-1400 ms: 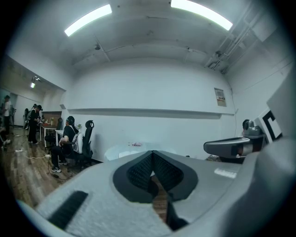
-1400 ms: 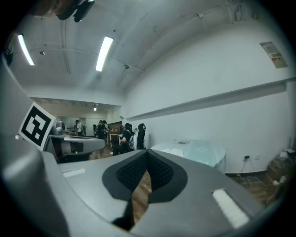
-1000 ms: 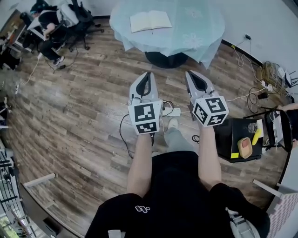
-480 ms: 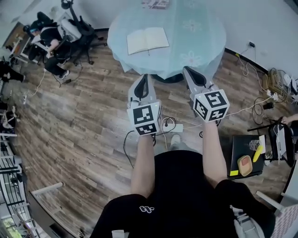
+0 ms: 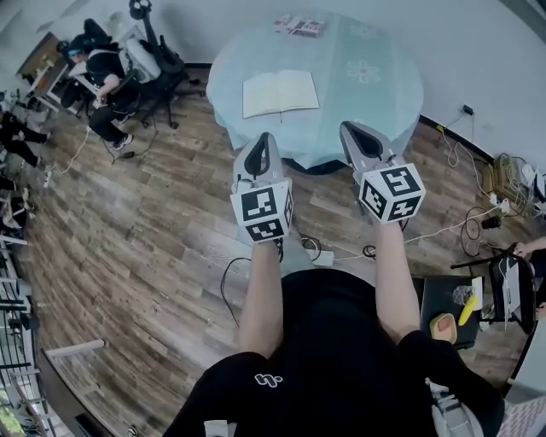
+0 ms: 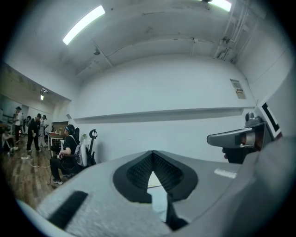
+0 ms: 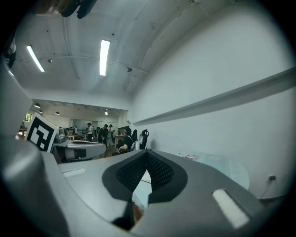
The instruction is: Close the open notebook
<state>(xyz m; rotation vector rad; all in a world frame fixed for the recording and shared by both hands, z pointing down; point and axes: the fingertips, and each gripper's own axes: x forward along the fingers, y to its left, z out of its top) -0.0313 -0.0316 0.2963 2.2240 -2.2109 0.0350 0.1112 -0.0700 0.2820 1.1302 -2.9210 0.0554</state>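
Observation:
The open notebook (image 5: 280, 92) lies flat, pages up, on the left part of a round table with a pale blue cloth (image 5: 375, 85) in the head view. Both grippers are held level in front of the table's near edge, short of the notebook. My left gripper (image 5: 265, 136) points at the edge just below the notebook, and its jaws meet at the tip (image 6: 152, 153) with nothing between them. My right gripper (image 5: 351, 128) is to the right of the notebook. Its jaws also touch at the tip (image 7: 147, 152) and hold nothing.
Some small printed cards (image 5: 299, 26) lie at the table's far edge. People sit on office chairs (image 5: 107, 68) at the far left. Cables and a power strip (image 5: 322, 256) lie on the wooden floor. A black stool with small items (image 5: 444, 311) stands at the right.
Both grippers moved forward towards the table, which now lies closer, and their tips have reached its near edge. The jaws stayed shut.

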